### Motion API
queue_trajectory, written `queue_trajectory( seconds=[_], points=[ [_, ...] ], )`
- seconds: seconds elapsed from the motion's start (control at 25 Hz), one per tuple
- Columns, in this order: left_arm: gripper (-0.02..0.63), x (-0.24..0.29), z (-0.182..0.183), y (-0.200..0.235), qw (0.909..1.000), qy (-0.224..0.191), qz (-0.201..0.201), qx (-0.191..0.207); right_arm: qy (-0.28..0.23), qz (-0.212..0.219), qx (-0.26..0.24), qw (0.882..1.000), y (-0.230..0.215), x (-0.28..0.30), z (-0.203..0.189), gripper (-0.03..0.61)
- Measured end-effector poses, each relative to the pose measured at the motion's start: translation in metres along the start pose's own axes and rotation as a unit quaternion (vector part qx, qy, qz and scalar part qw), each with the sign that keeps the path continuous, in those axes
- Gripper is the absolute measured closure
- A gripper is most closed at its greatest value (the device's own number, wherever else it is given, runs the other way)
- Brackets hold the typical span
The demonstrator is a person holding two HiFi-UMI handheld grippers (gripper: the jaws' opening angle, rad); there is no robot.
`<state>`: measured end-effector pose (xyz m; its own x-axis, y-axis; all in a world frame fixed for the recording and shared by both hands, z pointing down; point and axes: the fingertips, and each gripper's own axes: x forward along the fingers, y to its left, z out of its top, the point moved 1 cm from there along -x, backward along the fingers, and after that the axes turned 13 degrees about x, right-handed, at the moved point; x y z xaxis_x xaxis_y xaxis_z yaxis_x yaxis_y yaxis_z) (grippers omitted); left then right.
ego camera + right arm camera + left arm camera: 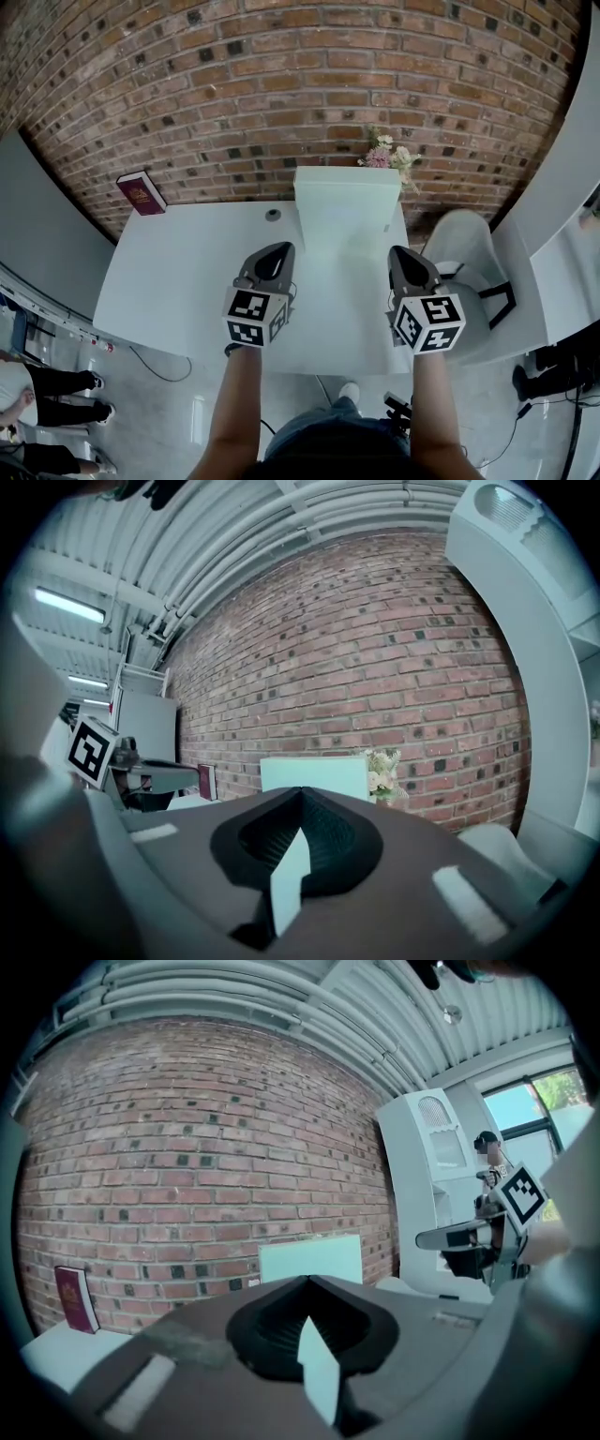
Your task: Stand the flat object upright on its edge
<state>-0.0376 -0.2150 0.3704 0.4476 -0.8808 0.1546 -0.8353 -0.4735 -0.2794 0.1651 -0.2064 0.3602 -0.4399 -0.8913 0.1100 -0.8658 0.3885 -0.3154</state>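
Observation:
A pale green flat board (347, 202) stands upright on its lower edge at the back of the white table (178, 272), close against the brick wall. It shows again in the left gripper view (309, 1260) and the right gripper view (314, 772), straight ahead of each gripper. My left gripper (272, 253) (307, 1281) hovers over the table in front of the board's left side, jaws shut, nothing in them. My right gripper (405, 253) (302, 791) hovers level with it in front of the board's right side, also shut and empty. Neither touches the board.
A dark red book (141, 194) stands at the table's back left corner. A small round grey thing (273, 215) lies near the board's left foot. Flowers (389, 155) sit behind the board at the right. A white chair (469, 272) stands beside the table's right edge.

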Motion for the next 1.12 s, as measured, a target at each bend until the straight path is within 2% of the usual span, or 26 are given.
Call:
queue_trajectory(
  seconds=[0.16, 0.36, 0.68, 1.12],
  points=[
    [0.615, -0.024, 0.015, 0.000, 0.9997, -0.022, -0.003, -0.008, -0.020, 0.005, 0.032, 0.999, 0.025, -0.023, 0.009, 0.578],
    [0.615, -0.057, 0.033, -0.006, 0.9988, -0.047, -0.009, -0.008, -0.037, -0.006, 0.000, 0.999, 0.061, -0.051, 0.016, 0.578],
    [0.615, -0.109, 0.046, -0.012, 0.9969, -0.078, -0.013, -0.009, -0.069, -0.031, -0.018, 0.997, 0.098, -0.103, 0.022, 0.578],
    [0.615, -0.155, 0.056, -0.028, 0.9953, -0.095, -0.019, -0.001, -0.084, -0.042, -0.042, 0.995, 0.130, -0.144, 0.017, 0.578]
  ],
)
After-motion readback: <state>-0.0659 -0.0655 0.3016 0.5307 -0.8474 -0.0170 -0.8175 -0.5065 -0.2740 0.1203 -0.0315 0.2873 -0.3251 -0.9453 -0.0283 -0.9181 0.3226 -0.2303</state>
